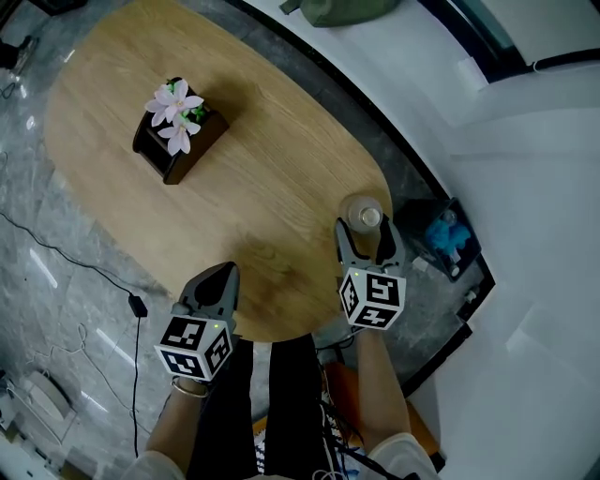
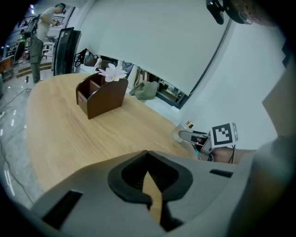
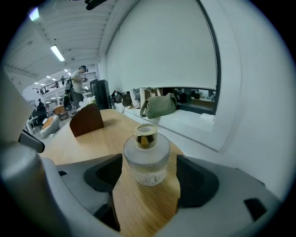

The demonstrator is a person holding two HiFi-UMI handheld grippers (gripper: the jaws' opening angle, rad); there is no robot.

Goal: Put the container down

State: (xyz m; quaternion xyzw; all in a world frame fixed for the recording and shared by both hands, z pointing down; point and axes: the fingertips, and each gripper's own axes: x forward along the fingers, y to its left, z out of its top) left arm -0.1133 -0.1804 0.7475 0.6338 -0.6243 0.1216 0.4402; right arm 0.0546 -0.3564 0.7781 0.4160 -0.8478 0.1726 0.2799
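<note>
A frosted glass bottle with a gold cap (image 1: 364, 216) (image 3: 146, 157) stands upright on the oval wooden table (image 1: 262, 187), close to its near right edge. My right gripper (image 1: 367, 229) (image 3: 149, 169) is open, one jaw on each side of the bottle; a thin gap shows at the right pad. My left gripper (image 1: 223, 272) (image 2: 148, 173) is shut on nothing and hovers over the table's near edge, to the left. In the left gripper view, the bottle (image 2: 184, 134) and the right gripper (image 2: 199, 137) appear at the far right.
A dark brown wooden box with pink flowers (image 1: 178, 145) (image 2: 101, 95) (image 3: 86, 120) stands on the far left of the table. A green bag (image 1: 347, 9) (image 3: 159, 105) lies on the white ledge beyond. A dark box holding something blue (image 1: 450, 234) sits on the floor, right of the table.
</note>
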